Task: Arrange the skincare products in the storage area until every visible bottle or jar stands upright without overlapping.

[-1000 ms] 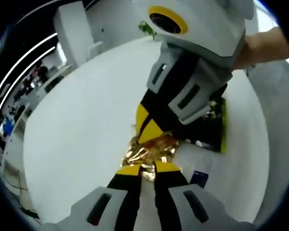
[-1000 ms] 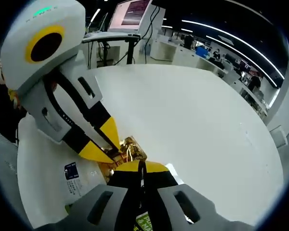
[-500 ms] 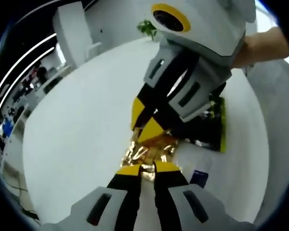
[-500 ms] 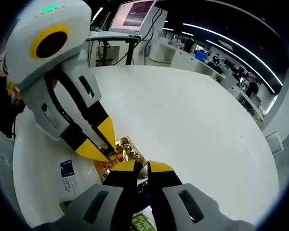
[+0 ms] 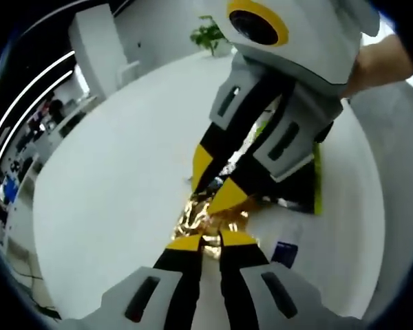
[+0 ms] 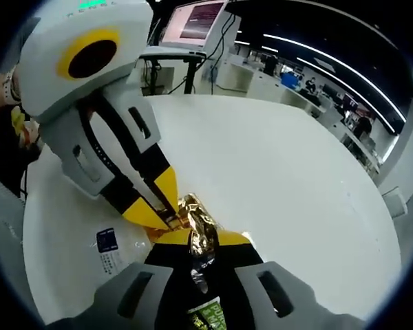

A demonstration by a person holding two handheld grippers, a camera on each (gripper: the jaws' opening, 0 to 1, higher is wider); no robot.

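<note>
Opened right jaws, gold foil packet (image 6: 197, 230); label seemingly unreadable.

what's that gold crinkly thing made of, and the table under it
The gold piece looks like thin metallic foil or foil-coated film: sharp creases, mirror-like glints. The table appears smooth matte white, likely laminate or painted board; the pictures leave that open.

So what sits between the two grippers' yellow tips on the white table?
A crinkled gold foil packet: in the left gripper view the left gripper pinches its near edge while the right gripper is open over its far side.
</note>
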